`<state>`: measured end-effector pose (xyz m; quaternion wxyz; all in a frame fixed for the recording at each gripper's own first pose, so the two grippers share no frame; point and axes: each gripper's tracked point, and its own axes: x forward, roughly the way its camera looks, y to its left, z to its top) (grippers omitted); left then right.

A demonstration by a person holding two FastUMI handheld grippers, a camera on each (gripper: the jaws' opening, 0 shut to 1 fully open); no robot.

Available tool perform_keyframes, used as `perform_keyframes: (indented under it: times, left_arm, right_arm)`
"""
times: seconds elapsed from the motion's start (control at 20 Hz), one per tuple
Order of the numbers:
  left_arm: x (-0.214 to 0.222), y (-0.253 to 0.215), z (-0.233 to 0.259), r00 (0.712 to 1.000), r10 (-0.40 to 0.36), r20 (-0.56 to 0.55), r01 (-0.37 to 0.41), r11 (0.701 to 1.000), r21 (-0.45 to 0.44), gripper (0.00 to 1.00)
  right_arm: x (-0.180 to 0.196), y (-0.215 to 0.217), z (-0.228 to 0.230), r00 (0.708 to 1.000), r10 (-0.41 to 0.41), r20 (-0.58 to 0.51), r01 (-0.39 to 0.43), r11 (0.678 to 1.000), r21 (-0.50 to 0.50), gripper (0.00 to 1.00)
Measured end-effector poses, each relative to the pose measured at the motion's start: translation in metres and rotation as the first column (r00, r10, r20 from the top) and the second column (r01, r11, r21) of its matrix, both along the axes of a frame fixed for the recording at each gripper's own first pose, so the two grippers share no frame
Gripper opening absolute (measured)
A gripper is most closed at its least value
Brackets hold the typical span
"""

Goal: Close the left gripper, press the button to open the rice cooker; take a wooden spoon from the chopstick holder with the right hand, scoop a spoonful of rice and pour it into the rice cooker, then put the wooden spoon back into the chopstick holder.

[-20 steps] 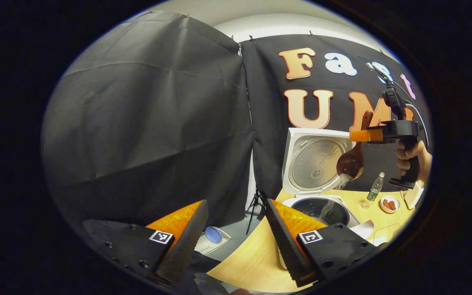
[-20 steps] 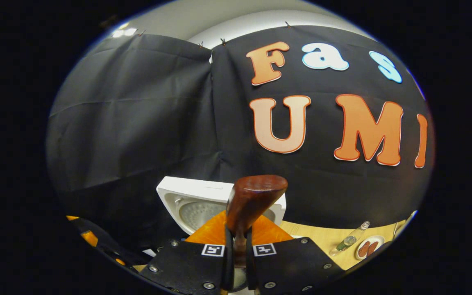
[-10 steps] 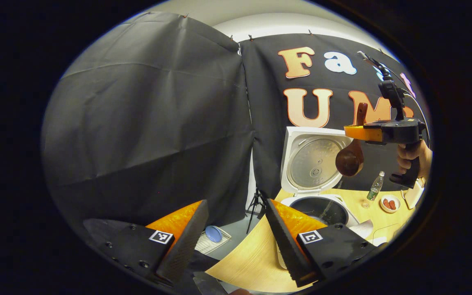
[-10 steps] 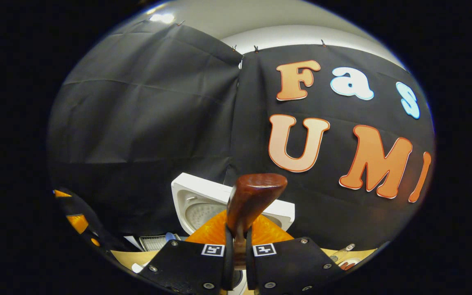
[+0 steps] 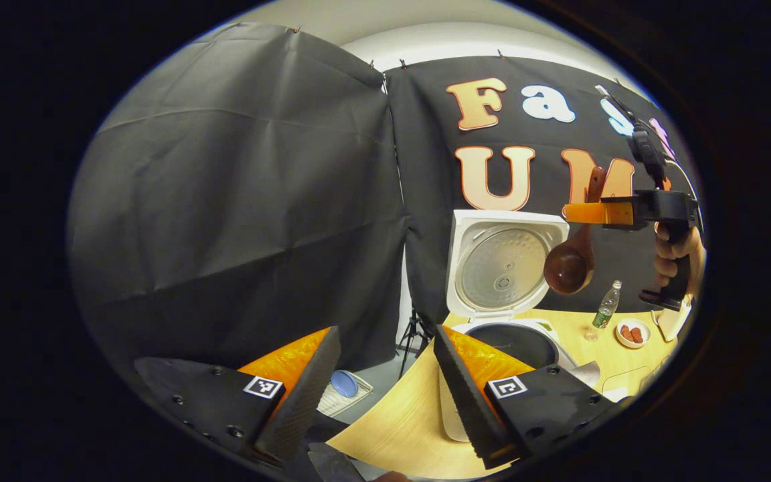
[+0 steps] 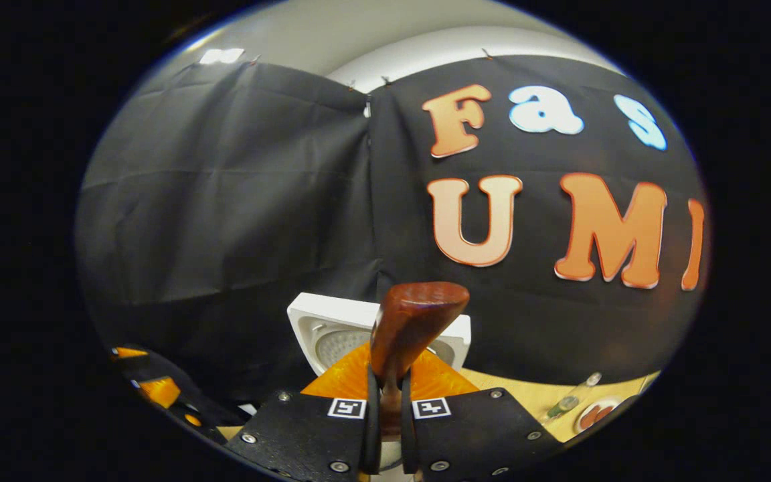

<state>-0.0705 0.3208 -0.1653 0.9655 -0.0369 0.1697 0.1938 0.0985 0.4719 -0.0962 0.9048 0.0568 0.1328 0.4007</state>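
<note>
The left gripper [image 5: 385, 381] is showing two black wedge-shaped fingers [image 5: 302, 388] with orange translucent backing, each carrying a small black-and-white square marker and dark screws on flat black plates. The right gripper [image 6: 385, 422] is wearing the same black plates, silver screws, paired square markers and orange backing. Seen from the left gripper view, the right gripper [image 5: 589, 213] is trailing thin cables above a black pistol handle gripped by a bare hand [image 5: 676, 258].

wooden spoon [image 5: 567, 266]: dark glossy varnished wood; rice cooker [image 5: 502, 268]: smooth white plastic shell, dull grey metal plate inside lid; tabletop [image 5: 399, 422]: pale matt wood grain; left tool [image 5: 385, 391] fingers [image 5: 302, 395]: matt black, orange plastic backs; wall cloth matt, creased.
</note>
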Motion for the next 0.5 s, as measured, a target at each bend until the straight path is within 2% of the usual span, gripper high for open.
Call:
perform_keyframes:
  times: [0.1,0.25,0.5]
  left_arm:
    - [0.001,-0.011,0.003,1.000,-0.014,-0.002,0.014,1.000,-0.006,0.95]
    - [0.009,-0.044,0.003,0.999,-0.047,-0.006,0.047,0.999,-0.014,0.96]
    - [0.017,-0.096,0.002,0.991,-0.131,-0.007,0.131,0.991,-0.021,0.96]
  right_arm:
    - [-0.006,-0.013,-0.006,0.992,-0.033,-0.119,0.040,0.998,0.058,0.11]
    - [-0.008,-0.040,-0.010,0.955,-0.102,-0.279,0.141,0.982,0.122,0.11]
    - [-0.003,-0.097,-0.025,0.881,-0.231,-0.413,0.303,0.946,0.118,0.11]
